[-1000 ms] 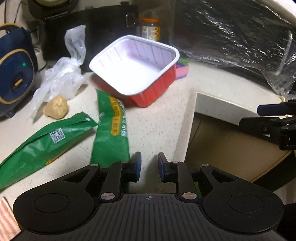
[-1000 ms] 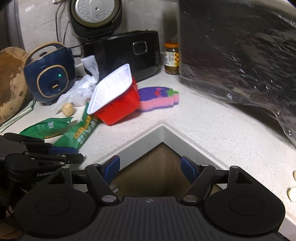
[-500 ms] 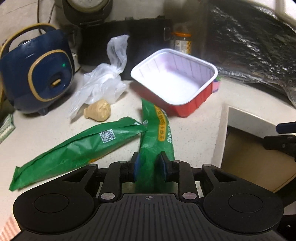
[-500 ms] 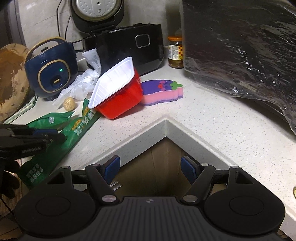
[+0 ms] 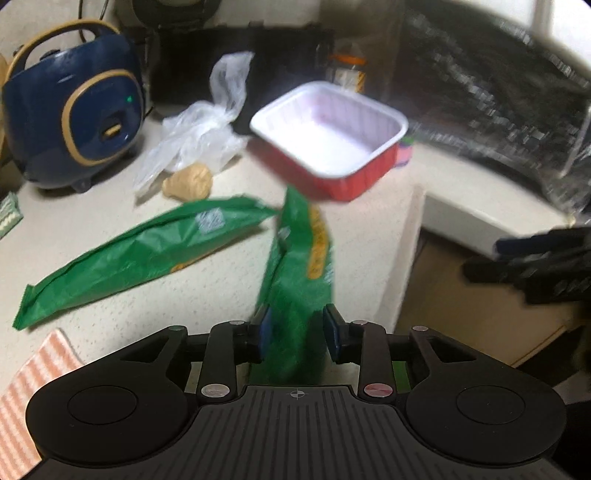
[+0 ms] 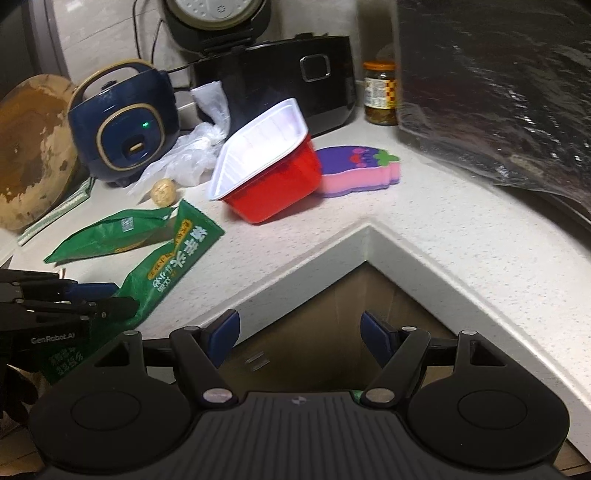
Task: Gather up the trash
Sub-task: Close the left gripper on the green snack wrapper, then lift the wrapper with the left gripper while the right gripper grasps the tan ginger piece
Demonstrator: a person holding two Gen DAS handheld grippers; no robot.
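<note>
The left gripper [image 5: 297,328] tilts downward, its jaws opening with a green wrapper [image 5: 295,280] between them. The right gripper [image 6: 299,332] hangs alongside, jaws spread wide, gripping nothing.

Both handheld tools are matte black plastic: the ribbed left gripper [image 5: 298,330] and right gripper [image 6: 300,330] carry blue pads [image 6: 373,330], round discs, silver pivot screws, and white "GenRobot.AI" lettering on the side.

A speckled pale counter [image 6: 443,229] wraps a corner notch (brown cabinet [image 6: 332,321] below), under a tiled wall [image 6: 92,33].
</note>
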